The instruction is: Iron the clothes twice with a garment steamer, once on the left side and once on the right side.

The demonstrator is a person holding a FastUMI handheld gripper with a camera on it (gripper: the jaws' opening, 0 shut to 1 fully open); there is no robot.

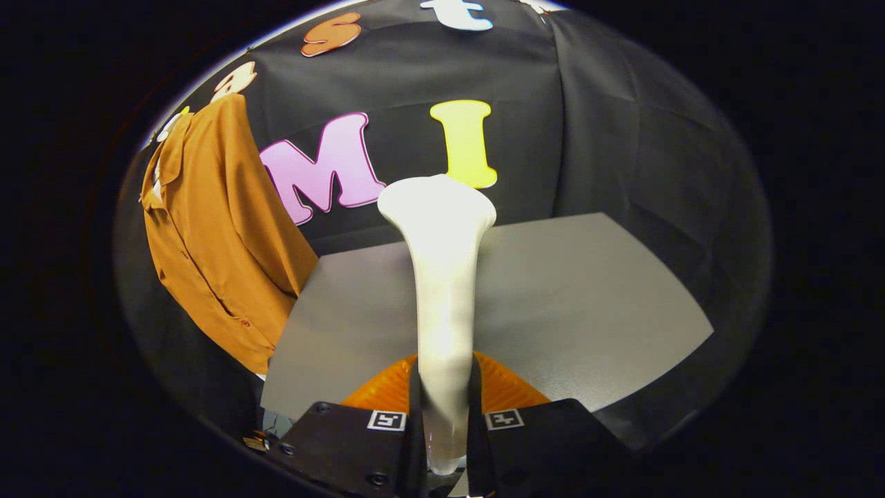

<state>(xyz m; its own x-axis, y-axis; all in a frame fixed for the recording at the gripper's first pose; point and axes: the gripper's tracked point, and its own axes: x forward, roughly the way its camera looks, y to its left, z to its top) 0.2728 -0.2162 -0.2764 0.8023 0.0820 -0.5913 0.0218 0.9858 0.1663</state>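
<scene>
In the gripper view, your gripper (444, 422) has both fingers (413, 415) pressed tight on the thin handle of the white, smooth plastic garment steamer (442, 277). The jaws are closed on it, one on each side. The steamer stands up between the fingers and gets wide at its top, like a trumpet. That wide top is the head, and it points away from you.

The clothes are a rust-orange shirt with a collar and small buttons (214, 235). It hangs in front of the black cloth wall (622, 138), off to the left of the steamer and well apart from it. The head is not touching the shirt yet.

Under the steamer lies a flat grey table top (567, 304). Just ahead of the fingers, low down, sits a ribbed orange part (505, 387); I cannot tell what it is.

I think you are now bringing the steamer to the shirt. To do it well, keep your hold tight so the handle does not slip or twist. Turn the head toward the shirt first. Bring it near one side of the shirt, up high, then go down slowly. Do the other side the same way.

No box, bowl or basket is here, so nothing is inside anything.
</scene>
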